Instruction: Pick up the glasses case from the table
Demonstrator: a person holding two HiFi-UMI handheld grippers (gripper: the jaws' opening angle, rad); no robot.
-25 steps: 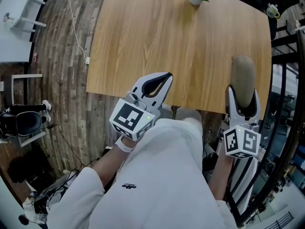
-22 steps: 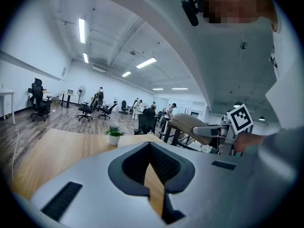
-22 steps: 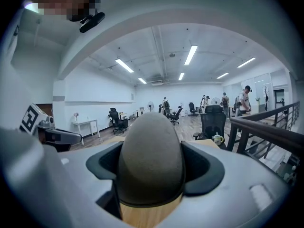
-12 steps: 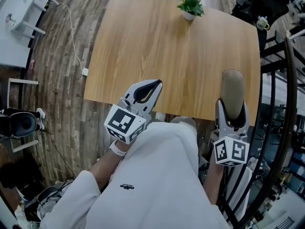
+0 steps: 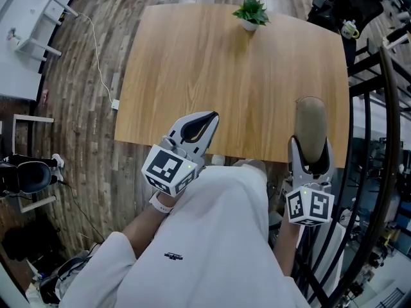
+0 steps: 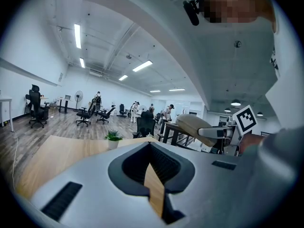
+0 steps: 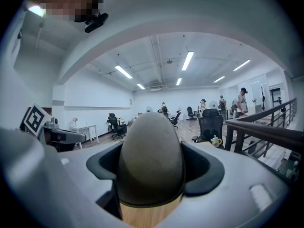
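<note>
The glasses case [image 5: 311, 122] is an olive-tan oval shell. My right gripper [image 5: 311, 146] is shut on its near end and holds it above the near right corner of the wooden table [image 5: 212, 69]. In the right gripper view the case [image 7: 151, 156] fills the space between the jaws of the right gripper [image 7: 152, 177]. My left gripper [image 5: 207, 118] hangs over the table's near edge, shut with nothing in it. In the left gripper view the left gripper [image 6: 151, 171] shows only a thin slit, and the case [image 6: 194, 125] is seen off to the right.
A small potted plant [image 5: 249, 11] stands at the table's far edge. A black metal railing [image 5: 379, 140] runs close along the right side. A black office chair [image 5: 347, 5] sits past the far right corner. A white cable [image 5: 96, 43] trails over the floor at the left.
The head view has drawn back a little, so more of the table shows. Both grippers keep much the same pose, and the right one still holds the case.
</note>
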